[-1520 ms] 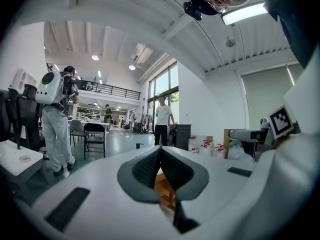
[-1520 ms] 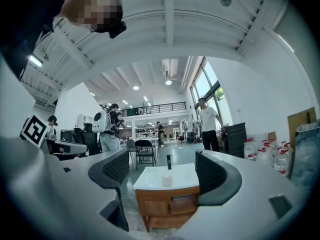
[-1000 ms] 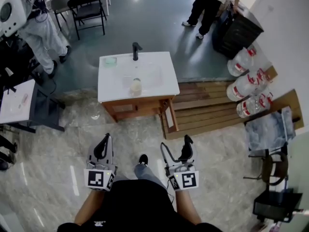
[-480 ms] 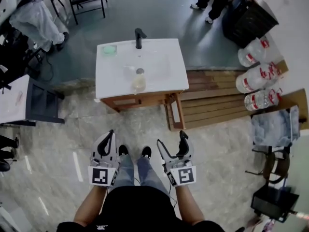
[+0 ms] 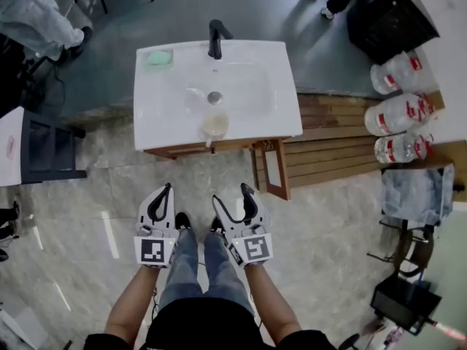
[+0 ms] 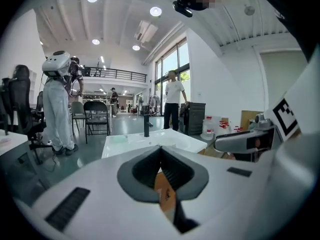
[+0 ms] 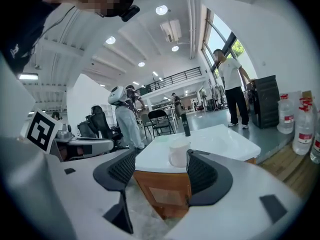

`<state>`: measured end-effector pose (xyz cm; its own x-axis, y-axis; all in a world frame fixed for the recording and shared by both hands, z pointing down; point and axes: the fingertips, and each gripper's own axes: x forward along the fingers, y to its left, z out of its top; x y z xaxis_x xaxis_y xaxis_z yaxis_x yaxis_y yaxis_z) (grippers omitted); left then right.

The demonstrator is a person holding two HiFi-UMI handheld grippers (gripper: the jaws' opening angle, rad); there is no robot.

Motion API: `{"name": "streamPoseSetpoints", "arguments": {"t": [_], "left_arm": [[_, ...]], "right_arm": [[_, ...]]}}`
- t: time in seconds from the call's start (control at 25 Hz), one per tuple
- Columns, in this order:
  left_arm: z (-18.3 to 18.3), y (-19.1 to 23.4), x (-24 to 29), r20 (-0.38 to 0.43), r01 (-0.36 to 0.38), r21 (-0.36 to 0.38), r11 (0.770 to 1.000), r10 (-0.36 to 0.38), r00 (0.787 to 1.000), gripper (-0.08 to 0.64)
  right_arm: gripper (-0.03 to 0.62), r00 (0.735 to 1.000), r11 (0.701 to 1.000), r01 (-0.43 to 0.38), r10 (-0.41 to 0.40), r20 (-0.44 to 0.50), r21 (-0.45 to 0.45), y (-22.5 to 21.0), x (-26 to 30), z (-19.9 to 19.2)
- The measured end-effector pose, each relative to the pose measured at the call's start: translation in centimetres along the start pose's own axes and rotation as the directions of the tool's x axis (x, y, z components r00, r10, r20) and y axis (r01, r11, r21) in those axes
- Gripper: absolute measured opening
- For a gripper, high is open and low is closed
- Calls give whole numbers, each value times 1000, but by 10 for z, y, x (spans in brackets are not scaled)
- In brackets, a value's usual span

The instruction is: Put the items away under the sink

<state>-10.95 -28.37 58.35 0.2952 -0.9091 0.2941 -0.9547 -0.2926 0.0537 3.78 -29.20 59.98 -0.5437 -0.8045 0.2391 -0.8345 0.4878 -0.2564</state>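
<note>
A white sink vanity [image 5: 168, 115] with a black faucet [image 5: 216, 39] stands ahead of me. A pale cup [image 5: 215, 125] sits on its front edge and a green pad [image 5: 159, 57] at its back left corner. The wooden cabinet door [image 5: 273, 170] hangs open at the right. My left gripper [image 5: 165, 192] is shut and empty, its pads meeting in the left gripper view [image 6: 161, 151]. My right gripper [image 5: 232, 195] is open; its jaws have just been closing, with nothing between them. The right gripper view frames the cup [image 7: 178, 154] and cabinet front [image 7: 162, 191] beyond its jaws [image 7: 161, 156].
Large water jugs [image 5: 398, 111] and a wooden pallet [image 5: 328, 152] lie right of the vanity. A dark stand [image 5: 47, 148] is at the left, a black bin [image 5: 390, 24] at the top right. People stand beyond the sink. My feet [image 5: 197, 223] are between the grippers.
Both grippers have dropped lower and drawn closer together, and the vanity now looms nearer. The right jaws have narrowed somewhat.
</note>
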Motion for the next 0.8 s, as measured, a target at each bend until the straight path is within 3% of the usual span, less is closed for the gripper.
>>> {"name": "streamPoseSetpoints", "arguments": {"t": [0.2, 0.44, 0.8], "left_arm": [[-25, 18, 43, 3, -1, -22, 1000, 1, 1000, 8], [-60, 34, 79, -30, 8, 43, 999, -7, 1000, 8], [-81, 46, 98, -70, 2, 21, 1000, -1, 998, 8]], "right_arm": [[316, 999, 1000, -7, 6, -31, -8, -6, 60, -30], [265, 998, 999, 1, -4, -68, -46, -17, 115, -53], [219, 998, 997, 2, -6, -63, -72, -27, 161, -55]]}}
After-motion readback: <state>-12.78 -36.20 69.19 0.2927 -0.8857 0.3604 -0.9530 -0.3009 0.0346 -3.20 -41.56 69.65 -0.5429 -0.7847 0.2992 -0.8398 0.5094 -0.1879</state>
